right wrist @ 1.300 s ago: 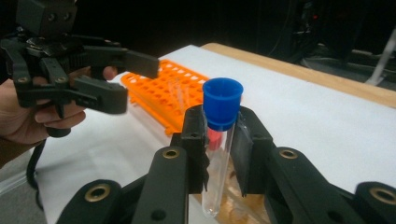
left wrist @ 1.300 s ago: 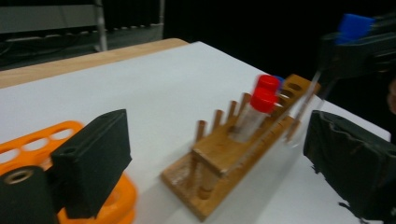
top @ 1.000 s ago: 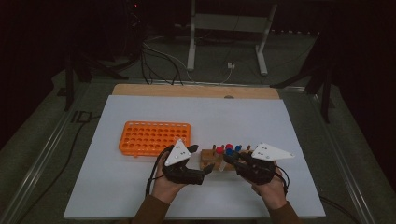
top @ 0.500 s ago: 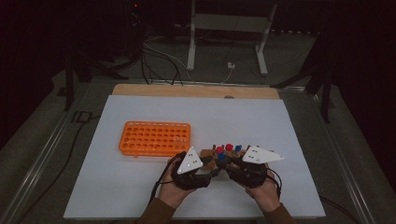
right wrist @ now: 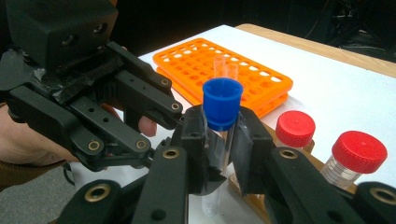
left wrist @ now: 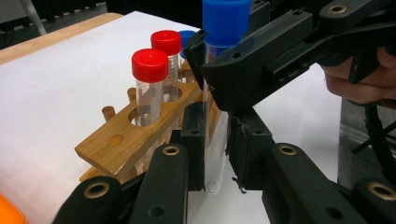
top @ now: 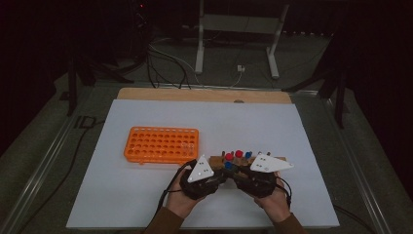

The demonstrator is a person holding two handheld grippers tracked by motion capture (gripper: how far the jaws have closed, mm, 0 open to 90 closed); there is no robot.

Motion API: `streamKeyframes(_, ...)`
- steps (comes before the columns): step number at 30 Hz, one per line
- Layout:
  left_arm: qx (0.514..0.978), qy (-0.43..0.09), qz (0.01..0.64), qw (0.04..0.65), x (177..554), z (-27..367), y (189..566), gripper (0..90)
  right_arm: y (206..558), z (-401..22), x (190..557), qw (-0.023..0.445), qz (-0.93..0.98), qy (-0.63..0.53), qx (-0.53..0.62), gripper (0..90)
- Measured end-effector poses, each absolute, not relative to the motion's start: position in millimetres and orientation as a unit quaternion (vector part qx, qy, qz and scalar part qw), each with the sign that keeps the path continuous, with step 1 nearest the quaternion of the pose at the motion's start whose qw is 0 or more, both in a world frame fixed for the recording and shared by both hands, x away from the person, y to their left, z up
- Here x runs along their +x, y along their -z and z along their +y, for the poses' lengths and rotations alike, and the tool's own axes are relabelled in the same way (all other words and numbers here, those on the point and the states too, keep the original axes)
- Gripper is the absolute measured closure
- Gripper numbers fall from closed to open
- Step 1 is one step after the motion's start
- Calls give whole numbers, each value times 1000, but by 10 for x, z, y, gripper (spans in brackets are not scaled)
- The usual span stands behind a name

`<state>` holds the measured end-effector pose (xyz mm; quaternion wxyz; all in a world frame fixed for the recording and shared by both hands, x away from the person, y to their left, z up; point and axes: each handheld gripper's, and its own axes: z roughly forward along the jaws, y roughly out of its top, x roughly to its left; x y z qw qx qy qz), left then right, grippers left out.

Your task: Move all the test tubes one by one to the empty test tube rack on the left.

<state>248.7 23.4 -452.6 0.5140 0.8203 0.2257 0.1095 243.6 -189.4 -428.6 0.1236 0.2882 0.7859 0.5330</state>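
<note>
A clear tube with a blue cap [right wrist: 222, 102] stands upright between both grippers, just in front of the wooden rack [left wrist: 116, 140]. My right gripper [right wrist: 223, 135] is shut on the tube right under the cap. My left gripper [left wrist: 217, 126] has just been closing and is now shut on the tube's lower part [left wrist: 212, 161], its pads pressing the clear wall. In the high view the left gripper [top: 219, 176] and right gripper [top: 239, 176] meet tip to tip at the rack's near side. Two red-capped tubes [left wrist: 149, 65] stand in the wooden rack.
An orange tube rack [top: 160, 145] lies to the left on the white mat [top: 292, 136], with two uncapped clear tubes [right wrist: 219, 63] in it. Another blue-capped tube [top: 248, 155] stands in the wooden rack. The table's wooden far edge [top: 204, 94] lies beyond.
The left hand has moved right toward the right gripper, and its jaws have gone from wide apart to shut on the tube. The right hand shifted slightly left.
</note>
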Motion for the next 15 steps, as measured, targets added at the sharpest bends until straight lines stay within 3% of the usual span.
streamKeyframes(15, 809, -126, 256, 514, 2562, 398, 4502, 775, 4268, -1973, 2475, 128, 768, -545, 311, 261)
